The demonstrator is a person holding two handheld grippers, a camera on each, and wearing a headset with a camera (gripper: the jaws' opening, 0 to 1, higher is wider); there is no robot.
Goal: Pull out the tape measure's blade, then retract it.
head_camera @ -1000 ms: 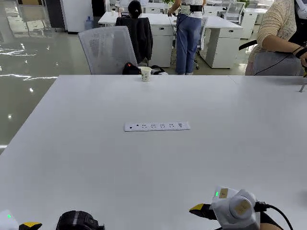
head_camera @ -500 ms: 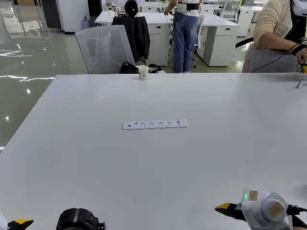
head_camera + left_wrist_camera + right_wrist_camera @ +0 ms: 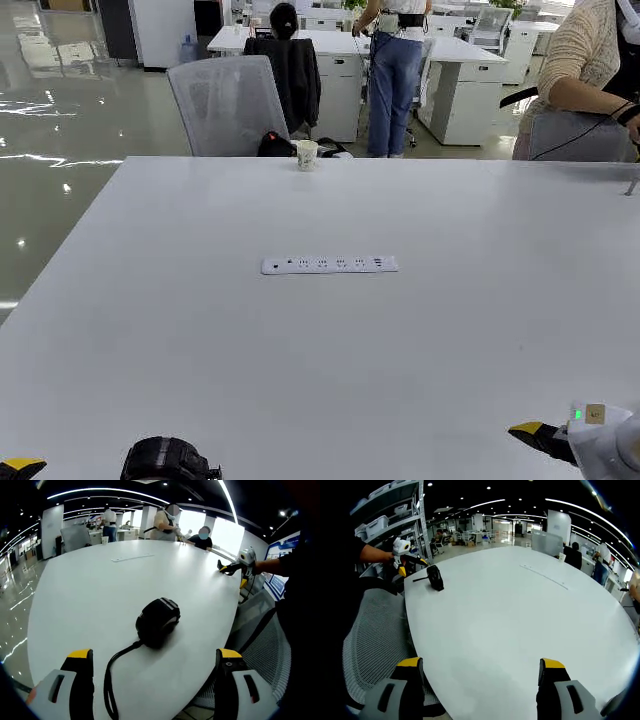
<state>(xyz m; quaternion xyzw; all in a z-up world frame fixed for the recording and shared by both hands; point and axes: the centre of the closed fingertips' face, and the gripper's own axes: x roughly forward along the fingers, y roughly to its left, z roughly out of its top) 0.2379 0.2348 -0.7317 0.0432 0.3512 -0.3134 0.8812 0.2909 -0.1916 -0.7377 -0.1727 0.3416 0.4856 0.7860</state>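
My left claw (image 3: 154, 656) is spread wide and empty, with the black tape measure (image 3: 159, 621) lying on the white table (image 3: 90, 590) just ahead of its jaws. My right claw (image 3: 481, 664), spread and empty too, hovers well apart

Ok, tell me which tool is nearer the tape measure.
Left. The left tool is right up by the tape measure, jaws open, with it straight ahead of them. The right tool is well off along the table edge, apart from it.
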